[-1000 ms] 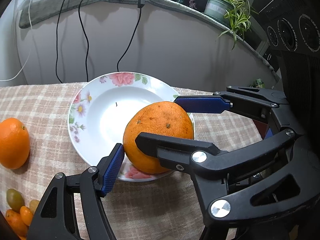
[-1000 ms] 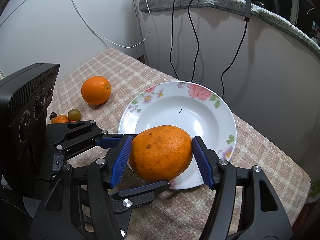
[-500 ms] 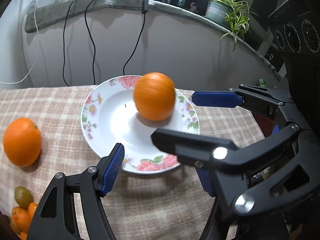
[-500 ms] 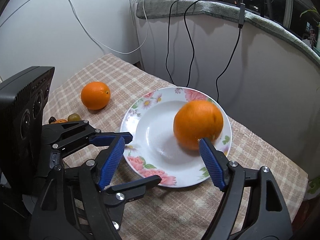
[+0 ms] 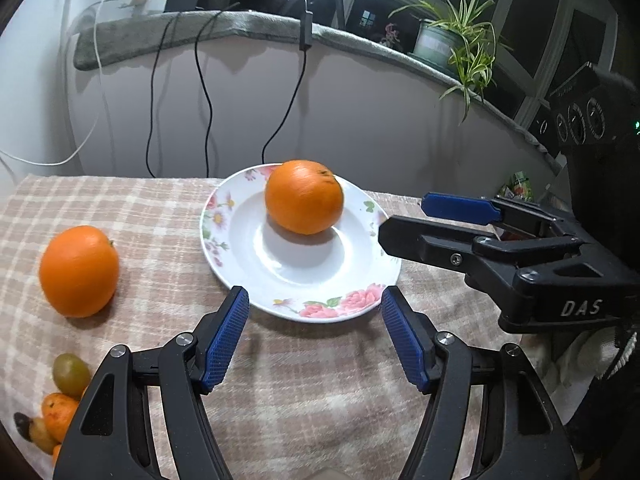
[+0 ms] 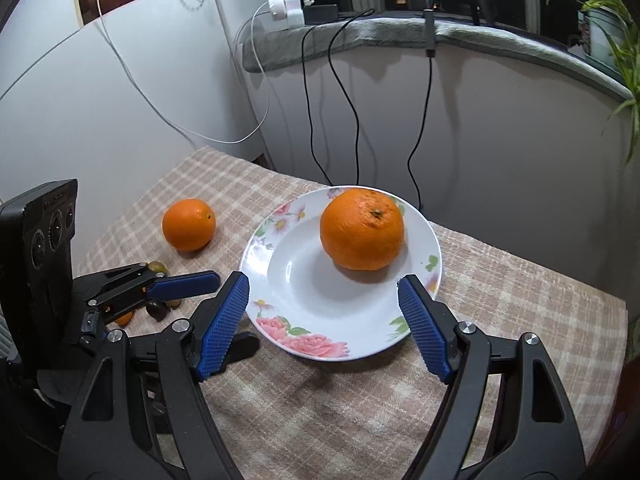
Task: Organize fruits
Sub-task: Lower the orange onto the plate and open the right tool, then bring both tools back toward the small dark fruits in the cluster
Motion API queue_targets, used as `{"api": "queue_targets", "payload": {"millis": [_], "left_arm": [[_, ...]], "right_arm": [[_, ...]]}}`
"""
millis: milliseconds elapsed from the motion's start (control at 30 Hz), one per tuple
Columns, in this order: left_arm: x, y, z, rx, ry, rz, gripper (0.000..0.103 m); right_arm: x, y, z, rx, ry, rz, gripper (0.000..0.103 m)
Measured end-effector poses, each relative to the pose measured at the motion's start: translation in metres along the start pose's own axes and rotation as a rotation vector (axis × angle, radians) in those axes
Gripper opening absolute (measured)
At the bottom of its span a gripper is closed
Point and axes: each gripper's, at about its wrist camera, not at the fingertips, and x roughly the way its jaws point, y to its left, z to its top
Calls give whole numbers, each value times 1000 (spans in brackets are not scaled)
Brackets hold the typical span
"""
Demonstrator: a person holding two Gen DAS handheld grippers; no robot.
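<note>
A big orange point(image 5: 304, 196) point(image 6: 362, 228) rests free on the far side of the flowered white plate point(image 5: 304, 268) point(image 6: 316, 300). My right gripper point(image 6: 324, 324) stands open just short of the plate's near rim, nothing between its blue pads. My left gripper point(image 5: 314, 320) is open too, empty, in front of the same rim. A second orange point(image 5: 78, 270) point(image 6: 188, 224) lies on the checked cloth left of the plate. Small fruits, a green grape point(image 5: 72, 374) among them, sit at the near left, partly hidden by the left gripper's fingers point(image 6: 184, 282).
The checked cloth point(image 5: 312, 400) covers the table up to a pale wall behind. Black and white cables point(image 6: 344, 112) hang from a grey ledge down behind the plate. A potted plant point(image 5: 460, 48) stands on the ledge at the right. The table ends at the right.
The right gripper let go of the big orange, which rolled to the plate's far side. Both grippers drew back from the plate and rose a little.
</note>
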Motion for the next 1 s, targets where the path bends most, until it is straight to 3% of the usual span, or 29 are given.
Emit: {"api": "queue_targets", "payload": {"millis": [167, 300, 567, 1000], "left_arm": [[-15, 2, -5, 12, -29, 5, 69], [-24, 5, -9, 17, -38, 15, 69], [-51, 23, -27, 9, -52, 35, 69], [-98, 81, -73, -78, -63, 159, 69]], "right_arm": [[-6, 7, -7, 2, -2, -13, 80], [-10, 19, -12, -19, 4, -29, 87], [-18, 44, -23, -26, -7, -5, 87], [-11, 108, -40, -124, -19, 49, 87]]}}
